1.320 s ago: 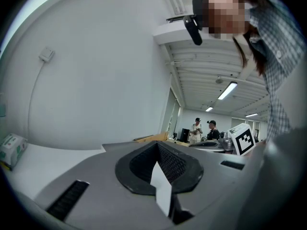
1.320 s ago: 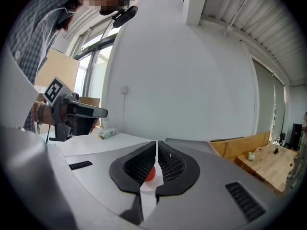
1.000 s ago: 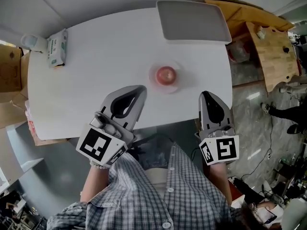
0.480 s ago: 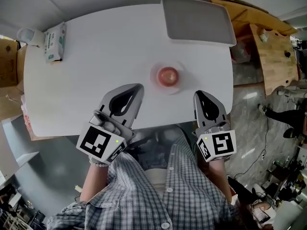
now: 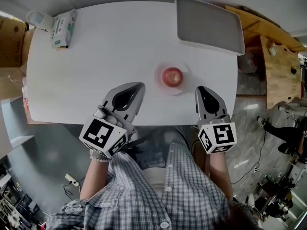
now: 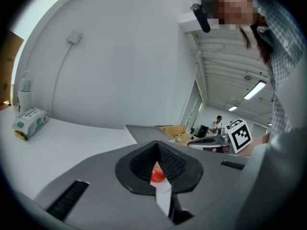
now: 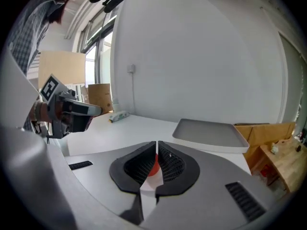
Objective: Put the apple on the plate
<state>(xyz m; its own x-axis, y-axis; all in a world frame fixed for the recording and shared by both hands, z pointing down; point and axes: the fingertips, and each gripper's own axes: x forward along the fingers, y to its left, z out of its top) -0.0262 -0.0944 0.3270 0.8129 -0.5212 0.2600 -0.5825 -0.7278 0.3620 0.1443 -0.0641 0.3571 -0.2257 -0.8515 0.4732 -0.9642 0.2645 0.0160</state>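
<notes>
Red and glossy, the apple (image 5: 172,76) sits in the middle of a small, pale round plate (image 5: 186,75) on a white table (image 5: 110,51), towards the edge nearest the person. The left gripper (image 5: 136,87) hovers over the table just left of the plate, and the right gripper (image 5: 201,89) hovers just right of it; neither touches plate or fruit. Each gripper's own view shows its jaws drawn together to a thin slit with nothing clamped between them, and only a sliver of red apple shows through the slit beyond.

From the head view alone you get the whole layout: a grey tray (image 5: 209,19) at the far right corner and a green-and-white tissue pack (image 5: 64,28) at the far left. The left gripper view adds a distant person (image 6: 218,123) in a room behind, while the right gripper view shows a wooden bench (image 7: 283,159) past the table.
</notes>
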